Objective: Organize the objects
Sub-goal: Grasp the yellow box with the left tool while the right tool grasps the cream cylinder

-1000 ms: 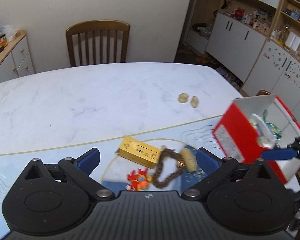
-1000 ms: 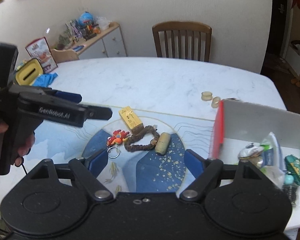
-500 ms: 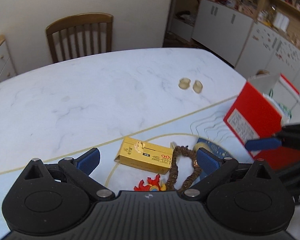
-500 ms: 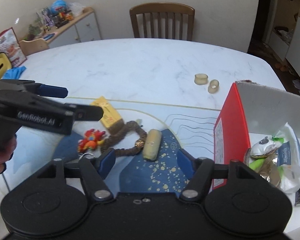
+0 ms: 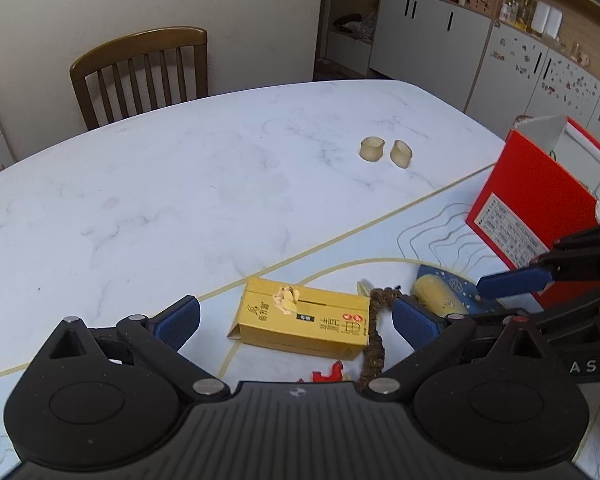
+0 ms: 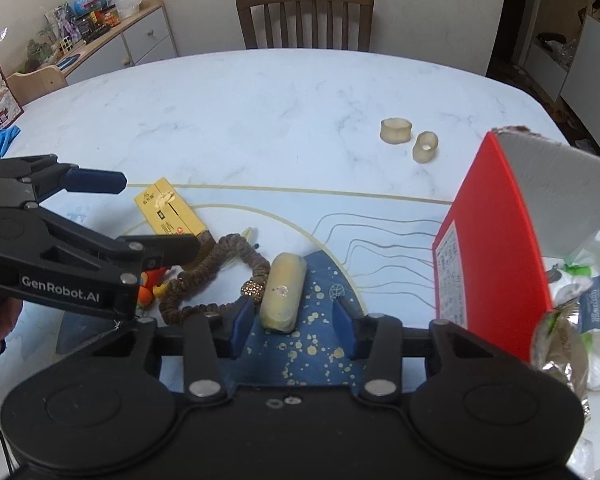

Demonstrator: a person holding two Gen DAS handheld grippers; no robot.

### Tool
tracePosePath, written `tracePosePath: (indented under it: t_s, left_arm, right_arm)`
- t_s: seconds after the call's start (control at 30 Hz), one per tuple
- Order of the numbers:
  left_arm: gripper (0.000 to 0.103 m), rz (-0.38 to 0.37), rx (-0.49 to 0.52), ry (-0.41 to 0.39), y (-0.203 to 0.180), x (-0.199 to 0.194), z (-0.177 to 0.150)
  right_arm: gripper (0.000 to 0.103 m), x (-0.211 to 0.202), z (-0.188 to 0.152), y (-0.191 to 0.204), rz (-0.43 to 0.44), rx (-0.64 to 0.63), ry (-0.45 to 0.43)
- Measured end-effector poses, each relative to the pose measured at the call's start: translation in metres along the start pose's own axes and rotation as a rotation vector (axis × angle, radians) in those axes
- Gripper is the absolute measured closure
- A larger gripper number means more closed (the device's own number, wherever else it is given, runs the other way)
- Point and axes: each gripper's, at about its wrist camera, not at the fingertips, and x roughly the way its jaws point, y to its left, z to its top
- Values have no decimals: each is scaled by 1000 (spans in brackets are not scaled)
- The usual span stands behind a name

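Left gripper (image 5: 296, 314) spread wide over yellow box (image 5: 306, 322) at lower centre — right gripper (image 6: 294, 318) parted, straddling beige roll (image 6: 283, 290); red box (image 6: 496, 256) at right edge.

White marbled counter (image 6: 260, 92); blue mat (image 6: 308, 344) speckled with gold; yellow box (image 5: 304, 322) with red and black print; red-sided carton (image 6: 496, 248), white inside; brown braided band (image 6: 216, 264); pale yellow roll (image 6: 283, 290).
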Motion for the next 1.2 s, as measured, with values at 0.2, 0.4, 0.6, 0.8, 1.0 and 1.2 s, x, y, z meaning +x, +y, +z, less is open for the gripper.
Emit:
tracePosePath:
  t_s: [0.2,0.4,0.6,0.8,1.0,1.2]
  left_arm:
    - [6,-18,-26,8,7,7,-2]
    - [25,-40,-44,10,11,10,-4]
    - [29,-46,-59,6,14,7,-5]
    - [30,-45,-93,9,20,1,-7]
    - [30,-38,-108,8,22,-12,-9]
    - [30,-26,-114,20,18,-28,-12]
  right_arm:
    - [66,8,3,-5,31,39,14]
    - [71,12,5,-12,80,92,19]
    - [80,14,6,-14,97,119,19]
    - [81,8,3,-14,87,127,7]
    - [82,-6,1,-14,74,127,-5]
    - [82,-24,-5,-10,66,113,-13]
